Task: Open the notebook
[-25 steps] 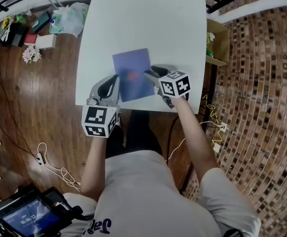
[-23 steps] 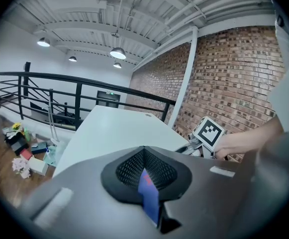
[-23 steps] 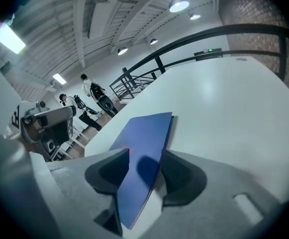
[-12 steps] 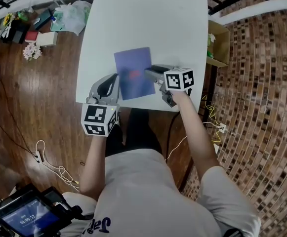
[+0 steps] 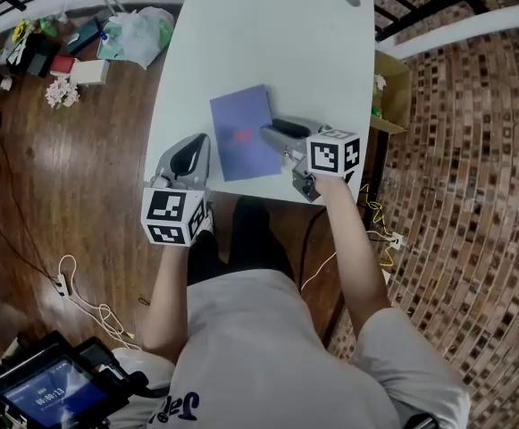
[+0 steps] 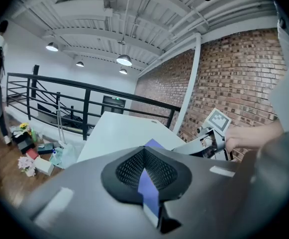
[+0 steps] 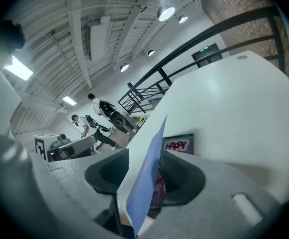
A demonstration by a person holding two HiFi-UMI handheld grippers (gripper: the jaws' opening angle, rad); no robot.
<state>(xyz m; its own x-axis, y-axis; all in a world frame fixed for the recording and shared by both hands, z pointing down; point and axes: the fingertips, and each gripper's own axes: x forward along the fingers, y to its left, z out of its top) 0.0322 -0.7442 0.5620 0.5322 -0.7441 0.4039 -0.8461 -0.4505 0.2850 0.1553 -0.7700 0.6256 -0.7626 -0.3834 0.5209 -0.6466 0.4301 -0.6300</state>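
Clamping notebook [image 5: 241, 137] cover w/ R claw [image 5: 268, 132] | L claw [image 5: 196, 144] closed, beside notebook | box [image 5: 391, 83] by table [image 5: 259, 34]

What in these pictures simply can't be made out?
Inside page: right gripper view, the raised cover and the jaws hide all but one printed word.
Red mark on the notebook: head view, too small to read.
Screen at bottom left: head view, digits too small, cut by the frame edge.

Your left claw [image 6: 145, 158] has its black pads meeting at the tips, and a strip of the purple notebook [image 6: 148, 189] shows through the slit below them. Past it, the white counter [image 6: 117, 133] runs toward a black railing [image 6: 86, 108]. Your right claw [image 6: 185, 147] reaches in from the right.
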